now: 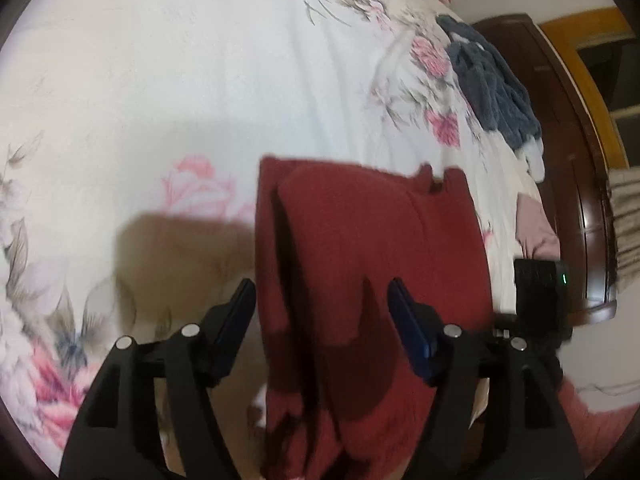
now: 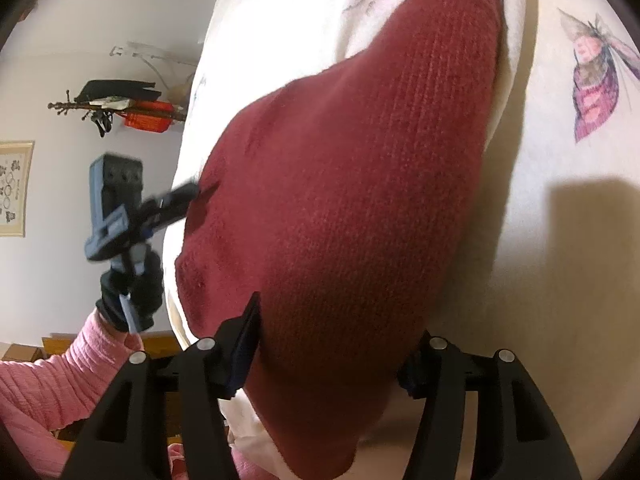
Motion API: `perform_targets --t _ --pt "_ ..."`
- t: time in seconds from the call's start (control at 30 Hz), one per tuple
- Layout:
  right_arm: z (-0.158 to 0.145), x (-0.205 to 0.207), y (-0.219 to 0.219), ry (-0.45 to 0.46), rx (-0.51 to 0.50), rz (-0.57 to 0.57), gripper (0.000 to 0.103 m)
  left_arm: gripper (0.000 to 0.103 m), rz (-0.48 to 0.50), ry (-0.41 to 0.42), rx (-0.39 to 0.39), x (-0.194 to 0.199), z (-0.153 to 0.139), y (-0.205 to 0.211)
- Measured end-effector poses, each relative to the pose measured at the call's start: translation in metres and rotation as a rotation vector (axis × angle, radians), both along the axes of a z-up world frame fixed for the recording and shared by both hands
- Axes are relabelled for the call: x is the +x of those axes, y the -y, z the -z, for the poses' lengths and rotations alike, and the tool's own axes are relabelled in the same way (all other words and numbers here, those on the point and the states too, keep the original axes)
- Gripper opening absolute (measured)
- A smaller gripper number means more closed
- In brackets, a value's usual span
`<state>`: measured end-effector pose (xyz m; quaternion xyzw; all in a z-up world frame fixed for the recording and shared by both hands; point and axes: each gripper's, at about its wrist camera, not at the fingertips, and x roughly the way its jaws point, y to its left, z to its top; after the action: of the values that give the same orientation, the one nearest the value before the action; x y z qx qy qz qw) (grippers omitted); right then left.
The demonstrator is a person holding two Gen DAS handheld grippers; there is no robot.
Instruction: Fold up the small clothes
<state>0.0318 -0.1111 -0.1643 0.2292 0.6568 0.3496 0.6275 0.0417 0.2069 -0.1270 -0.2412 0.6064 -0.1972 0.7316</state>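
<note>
A dark red knit garment (image 1: 360,248) lies folded on the floral bed sheet (image 1: 192,80), running from the middle of the left wrist view down to its bottom edge. My left gripper (image 1: 320,292) is open, its fingers wide apart over the garment's near part. In the right wrist view the red garment (image 2: 360,184) fills the middle. My right gripper (image 2: 336,324) is open and the knit bulges between its fingers, hiding the right fingertip. The left gripper (image 2: 188,196) is blurred, held by a gloved hand (image 2: 132,296), with its tip at the garment's left edge.
A dark blue-grey fleece garment (image 1: 492,84), a white piece and a mauve one (image 1: 536,228) lie near the bed's right edge, beside a dark wooden bed board (image 1: 576,184). A pink sleeve (image 2: 60,384) is at lower left. A wall rack (image 2: 120,104) hangs behind.
</note>
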Motion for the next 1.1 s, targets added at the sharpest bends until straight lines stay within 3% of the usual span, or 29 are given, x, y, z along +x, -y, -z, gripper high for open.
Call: perform_targets --t 0.03,0.17,0.37,0.57,0.6,0.67,0.7,0.77,0.87,1.1 --pt "0.000 0.001 -0.004 -0.001 0.000 0.003 0.061 0.077 0.015 -0.022 0.008 -0.006 0.004 0.001" --pt "0.005 0.003 0.000 -0.004 -0.009 0.003 0.064 0.079 0.024 -0.069 -0.044 -0.015 0.026 0.004" --pt "0.007 0.003 0.001 -0.003 -0.019 0.001 0.068 0.087 0.031 -0.123 -0.189 0.012 0.062 0.019" --pt "0.013 0.001 0.006 -0.005 -0.003 0.026 0.072 0.088 0.025 -0.145 -0.244 0.030 0.073 0.024" --pt "0.015 0.002 0.005 -0.007 0.002 0.032 0.072 0.086 0.030 -0.132 -0.233 0.028 0.071 0.027" --pt "0.019 0.002 0.006 -0.009 0.009 0.041 0.072 0.059 0.017 -0.128 -0.268 0.025 0.069 0.029" --pt "0.019 0.002 0.006 -0.008 0.011 0.045 0.071 0.055 0.002 -0.129 -0.286 0.024 0.069 0.029" --pt "0.016 0.000 0.010 -0.002 0.017 0.049 0.060 0.044 -0.020 -0.118 -0.302 0.018 0.066 0.028" --pt "0.008 -0.003 0.022 -0.013 0.075 0.058 0.049 0.037 -0.055 -0.102 -0.335 0.009 0.054 0.028" --pt "-0.032 -0.013 0.052 -0.003 0.172 0.008 0.047 0.035 -0.095 -0.097 -0.439 -0.036 0.007 0.041"
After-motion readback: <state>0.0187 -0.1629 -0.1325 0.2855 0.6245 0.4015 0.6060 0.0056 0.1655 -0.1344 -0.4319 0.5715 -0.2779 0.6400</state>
